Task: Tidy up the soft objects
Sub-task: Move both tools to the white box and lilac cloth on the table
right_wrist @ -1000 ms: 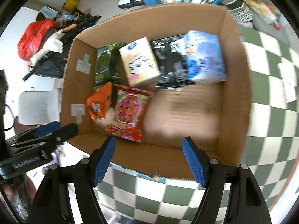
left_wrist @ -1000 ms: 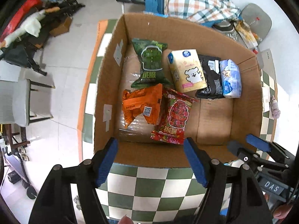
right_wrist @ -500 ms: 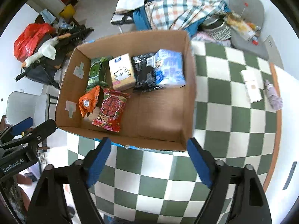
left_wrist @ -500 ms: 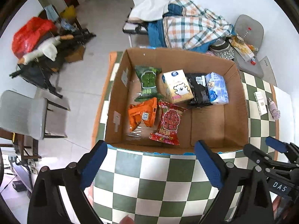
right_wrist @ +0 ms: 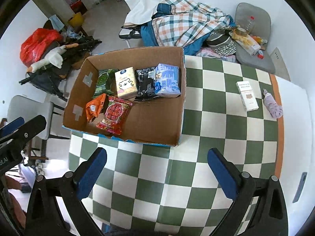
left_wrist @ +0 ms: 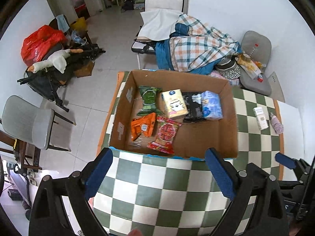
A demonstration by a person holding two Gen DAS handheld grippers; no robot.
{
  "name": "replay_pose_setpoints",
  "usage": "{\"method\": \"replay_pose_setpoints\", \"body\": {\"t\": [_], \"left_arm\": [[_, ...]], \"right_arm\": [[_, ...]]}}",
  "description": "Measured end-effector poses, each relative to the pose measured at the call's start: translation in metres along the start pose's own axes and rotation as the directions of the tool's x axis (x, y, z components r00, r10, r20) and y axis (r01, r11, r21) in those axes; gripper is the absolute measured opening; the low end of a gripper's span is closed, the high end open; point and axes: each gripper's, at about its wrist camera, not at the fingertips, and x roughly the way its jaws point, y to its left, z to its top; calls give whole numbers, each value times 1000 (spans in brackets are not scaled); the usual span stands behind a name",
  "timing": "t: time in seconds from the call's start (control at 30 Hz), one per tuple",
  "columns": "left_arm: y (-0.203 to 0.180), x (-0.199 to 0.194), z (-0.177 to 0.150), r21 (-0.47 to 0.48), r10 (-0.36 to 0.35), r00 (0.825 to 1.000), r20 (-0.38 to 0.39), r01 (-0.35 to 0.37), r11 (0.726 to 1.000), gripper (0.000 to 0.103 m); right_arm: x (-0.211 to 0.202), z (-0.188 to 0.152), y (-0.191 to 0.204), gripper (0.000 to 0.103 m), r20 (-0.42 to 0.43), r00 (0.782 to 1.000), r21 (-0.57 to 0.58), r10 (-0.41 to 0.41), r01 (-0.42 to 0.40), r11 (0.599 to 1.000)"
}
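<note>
Six soft packs lying in the box (right_wrist: 157, 125), on the left part of its floor, right part bare. Back row, left to right: green pack (right_wrist: 103, 82), cream tissue pack (right_wrist: 126, 82) with a bear face, black pack (right_wrist: 145, 84), blue pack (right_wrist: 167, 79) leaning against the right wall. Front row: orange pack (right_wrist: 94, 108) and red pack (right_wrist: 115, 115), touching each other, red one partly over the orange one's edge. Same layout in the left view: green pack (left_wrist: 149, 100), cream tissue pack (left_wrist: 174, 103), black pack (left_wrist: 192, 108), blue pack (left_wrist: 211, 108), orange pack (left_wrist: 142, 126), red pack (left_wrist: 165, 132), all inside the box (left_wrist: 196, 149).

Box sitting at the far left corner of the checked table (right_wrist: 216, 118). Well apart on the table's right side: white carton (right_wrist: 247, 95) and just beside it a lilac bundle (right_wrist: 272, 106).

Left gripper (left_wrist: 157, 174) hanging above the checked cloth on the near side of the box, fingers spread wide, nothing between the blue pads (left_wrist: 99, 173). Right gripper (right_wrist: 156, 174) likewise above the cloth, near side of the box, jaws opening and already wide, nothing held, blue pads (right_wrist: 221, 175) clear of everything. Each gripper's tip visible at the edge of the other's view.

Beyond the table: plaid blanket (right_wrist: 187, 23) heaped on a cot, grey chair (left_wrist: 27, 122) at left, red bag (left_wrist: 41, 43) on a pile of clutter.
</note>
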Motion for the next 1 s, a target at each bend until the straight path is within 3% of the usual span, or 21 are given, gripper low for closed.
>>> {"method": "replay_pose_setpoints", "body": {"t": [0.2,0.3,0.47,0.6,0.73,0.9,1.0], "left_arm": [[-55,-1,11,56,-51,999,-18,52,997,96],[-99,11,19,105,-90,994,-54,95,990,96],[-189,45,37,158,-195,968,-161,220,962,96],[-252,81,54,169,-213,950,-227,254,952,96],[-304,137,70,142,-219,915,-340,280,949,96],[-351,213,88,85,-217,866,-451,283,955,96],[-372,248,93,49,-227,834,-503,289,956,96]], "right_arm": [[-14,-2,-43,103,8,1000,55,27,-28,998],[-22,-3,-86,103,14,1000,110,7,-9,994],[-29,2,-173,103,12,997,201,-80,76,977],[-23,18,-249,103,-9,987,233,-160,158,959],[5,48,-321,103,-69,982,223,-175,186,957],[66,84,-379,101,-173,966,163,-193,221,962],[107,99,-402,83,-233,956,138,-179,215,967]]}}
